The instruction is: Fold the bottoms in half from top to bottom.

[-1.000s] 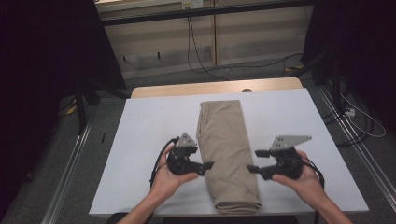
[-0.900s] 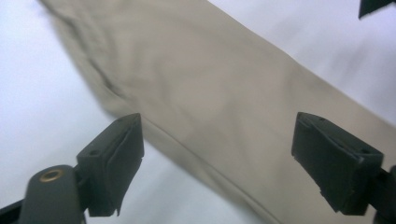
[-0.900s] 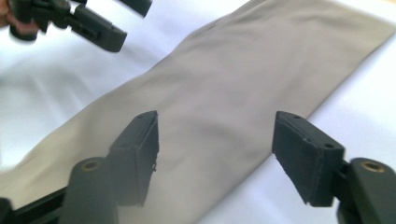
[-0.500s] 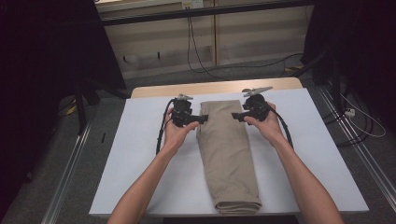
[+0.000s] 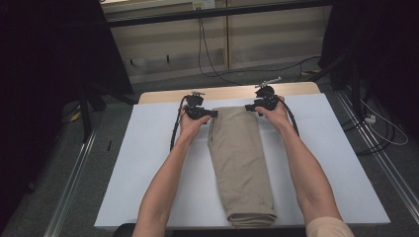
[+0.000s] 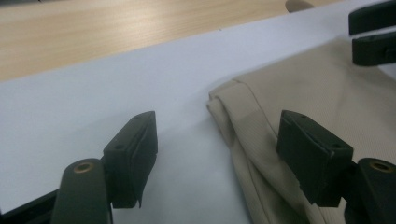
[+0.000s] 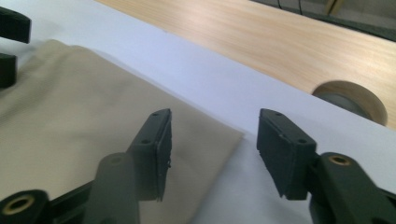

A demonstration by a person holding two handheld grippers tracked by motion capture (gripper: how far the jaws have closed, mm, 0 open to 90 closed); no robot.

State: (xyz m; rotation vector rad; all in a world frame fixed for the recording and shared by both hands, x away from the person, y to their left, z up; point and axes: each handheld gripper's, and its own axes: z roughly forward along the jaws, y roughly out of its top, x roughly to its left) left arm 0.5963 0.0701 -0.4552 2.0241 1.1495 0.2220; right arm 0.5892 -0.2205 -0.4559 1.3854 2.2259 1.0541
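- A pair of tan trousers (image 5: 239, 158) lies folded into a long strip on a white sheet (image 5: 148, 163) that covers the tabletop (image 5: 163, 95).
- The trousers run down the middle of the sheet, from the far end to the near edge.
- The person's two bare arms reach out along both sides of the trousers.
- The left tongs (image 5: 213, 114) are at the far left corner of the trousers.
- In the left gripper view, the left tongs (image 6: 217, 144) are apart, with the folded corner of the trousers (image 6: 299, 93) between the two jaws.
- One jaw sits over the white sheet (image 6: 93, 102) and the other sits over the cloth. The pads do not press on the cloth.
- The jaws of the left tongs have just been closing a bit.
- The right tongs (image 5: 248, 107) are at the far right corner of the trousers.
- In the right gripper view, the right tongs (image 7: 214, 149) are apart too, and the pointed corner of the trousers (image 7: 84, 112) lies between the jaws.
- One jaw is over the cloth and the other is over the white sheet (image 7: 243, 98). They do not pinch the cloth.
- The jaws of the right tongs have just been closing a bit as well.
- Past the sheet, a strip of bare wood tabletop (image 7: 261, 37) shows, with a round hole (image 7: 350, 100) in it.
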